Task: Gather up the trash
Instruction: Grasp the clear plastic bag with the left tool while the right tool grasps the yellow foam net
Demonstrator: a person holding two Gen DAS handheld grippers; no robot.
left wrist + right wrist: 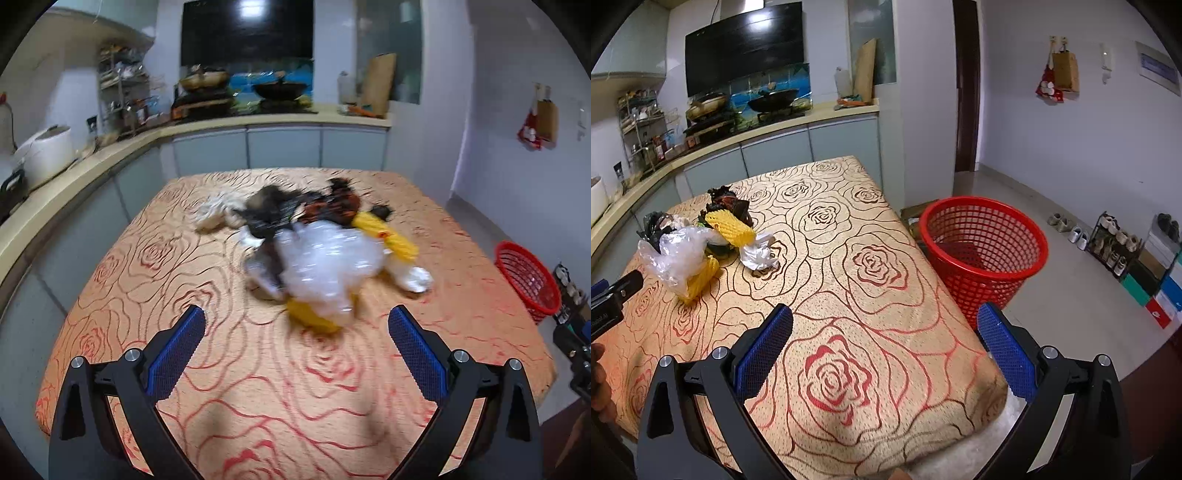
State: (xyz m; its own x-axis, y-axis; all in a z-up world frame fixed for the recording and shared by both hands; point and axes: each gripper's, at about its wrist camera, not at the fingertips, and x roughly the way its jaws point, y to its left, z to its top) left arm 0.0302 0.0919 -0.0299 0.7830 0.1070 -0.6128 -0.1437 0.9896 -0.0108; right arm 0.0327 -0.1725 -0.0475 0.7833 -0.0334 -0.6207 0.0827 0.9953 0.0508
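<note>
A pile of trash lies mid-table: a clear plastic bag (325,266), yellow foam netting (388,236), a second yellow net (314,317), dark wrappers (332,203) and a crumpled white piece (415,277). The pile also shows in the right wrist view (698,243). My left gripper (295,325) is open and empty, just short of the pile. My right gripper (884,325) is open and empty over the table's near right part. A red mesh basket (982,251) stands on the floor right of the table; it also shows in the left wrist view (528,280).
The table (849,295) has a rose-patterned orange cloth. A kitchen counter (110,155) with a rice cooker (48,151) and stove runs behind and left. A shoe rack (1115,240) and boxes stand by the right wall. The left gripper's body shows at the right view's left edge (613,295).
</note>
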